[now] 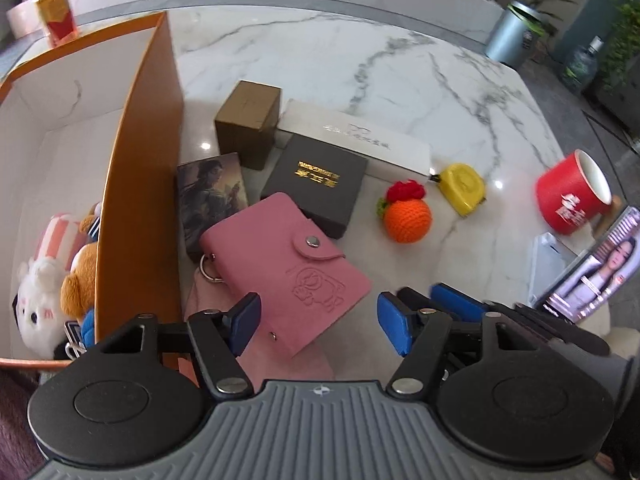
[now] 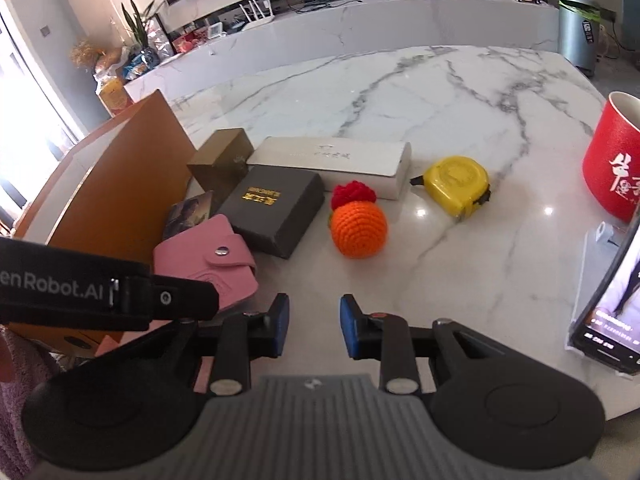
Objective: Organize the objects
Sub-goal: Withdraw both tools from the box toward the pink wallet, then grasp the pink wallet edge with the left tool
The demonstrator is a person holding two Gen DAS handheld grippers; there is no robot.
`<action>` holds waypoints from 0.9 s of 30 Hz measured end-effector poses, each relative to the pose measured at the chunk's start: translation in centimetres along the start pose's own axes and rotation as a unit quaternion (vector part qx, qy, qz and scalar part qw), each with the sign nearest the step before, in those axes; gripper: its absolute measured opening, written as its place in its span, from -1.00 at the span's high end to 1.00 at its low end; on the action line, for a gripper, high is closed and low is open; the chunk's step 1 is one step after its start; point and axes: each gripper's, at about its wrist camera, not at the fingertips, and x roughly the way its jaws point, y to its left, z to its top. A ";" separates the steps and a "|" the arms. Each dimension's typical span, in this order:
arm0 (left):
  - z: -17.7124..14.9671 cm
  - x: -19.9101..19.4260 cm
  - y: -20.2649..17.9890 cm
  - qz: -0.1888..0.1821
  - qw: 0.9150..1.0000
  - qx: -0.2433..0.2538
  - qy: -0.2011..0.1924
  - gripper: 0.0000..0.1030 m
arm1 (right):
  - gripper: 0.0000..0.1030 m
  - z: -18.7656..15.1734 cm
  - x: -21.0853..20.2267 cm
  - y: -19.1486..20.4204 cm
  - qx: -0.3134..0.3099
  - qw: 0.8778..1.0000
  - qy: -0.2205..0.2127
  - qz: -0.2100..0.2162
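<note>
Left wrist view: left gripper [image 1: 318, 322] spread wide, hovering low over the pink card wallet [image 1: 286, 276], left pad at its near edge, right pad off to the side over bare marble; nothing gripped. Probably the approach step of a pick, with the open orange box [image 1: 138, 184] just to the left as the likely destination, plush toys [image 1: 52, 276] already lying inside. Next move, by judgement: drop lower, centre the wallet between the pads, close across its width, lift, carry over the tall orange wall. Worth noting that the wallet rests tilted, leaning on the picture card [image 1: 212, 196] and the dark grey box [image 1: 316, 184], with a metal key ring [image 1: 210, 270] poking out at its left edge; risk of a pad catching the ring or dragging the card along. Right wrist view: right gripper [image 2: 314, 330] empty, jaws partly apart, held above the table [image 2: 400, 92] nearer the front edge, the other tool's strap crossing its left side. Further back, a brown cube box [image 1: 248, 122] and a long white box [image 1: 360, 136]; to the right, a crocheted orange ball [image 2: 358, 226] and a yellow tape measure [image 2: 456, 184], well clear of the wallet. Red mug [image 2: 612, 168] and a propped phone [image 2: 608, 292] at the far right, out of the way.
</note>
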 end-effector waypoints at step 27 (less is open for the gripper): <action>-1.3 2.1 3.9 -0.044 0.986 -0.160 -0.030 0.42 | 0.40 -0.5 1.6 1.0 -0.032 0.999 -0.001 0.017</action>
